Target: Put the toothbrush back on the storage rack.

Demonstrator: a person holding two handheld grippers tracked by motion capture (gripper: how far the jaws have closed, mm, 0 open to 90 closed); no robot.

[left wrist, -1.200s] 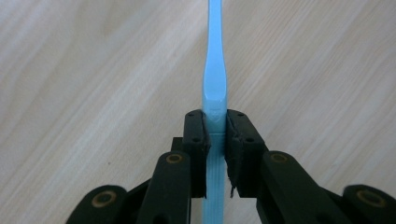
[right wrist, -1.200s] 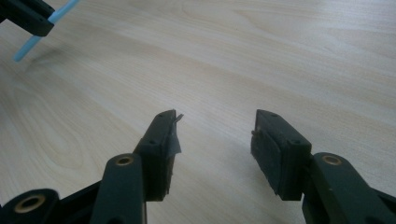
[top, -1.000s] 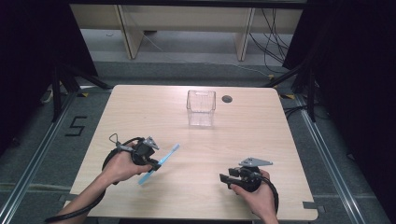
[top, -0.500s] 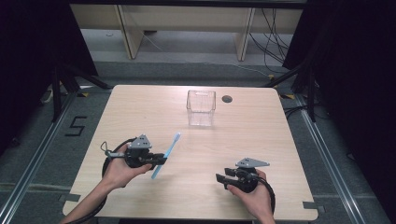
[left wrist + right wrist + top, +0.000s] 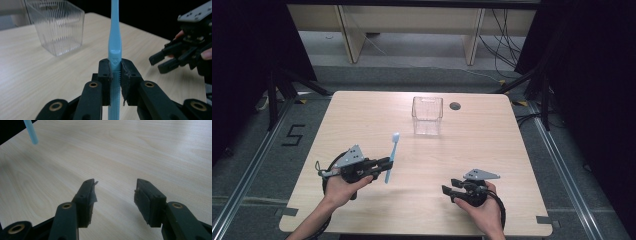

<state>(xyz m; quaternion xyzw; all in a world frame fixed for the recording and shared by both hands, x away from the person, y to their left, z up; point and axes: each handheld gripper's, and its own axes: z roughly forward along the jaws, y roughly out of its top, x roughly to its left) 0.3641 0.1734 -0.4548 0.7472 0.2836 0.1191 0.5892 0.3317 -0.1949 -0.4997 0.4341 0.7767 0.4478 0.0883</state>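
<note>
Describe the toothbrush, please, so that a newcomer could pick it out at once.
On the wooden table, look at the near left, before the clear plastic box. The left gripper clamps a toothbrush: the one slim, light blue thing here.

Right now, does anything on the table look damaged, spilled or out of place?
Only slight wear: the right gripper has a frayed pad edge. The left gripper holds the toothbrush squarely; the clear container stands upright.

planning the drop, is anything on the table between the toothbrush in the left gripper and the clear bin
Nothing visible does. The left gripper holds the toothbrush above bare table, and the stretch to the clear bin is open. The right gripper sits off to the side.
</note>
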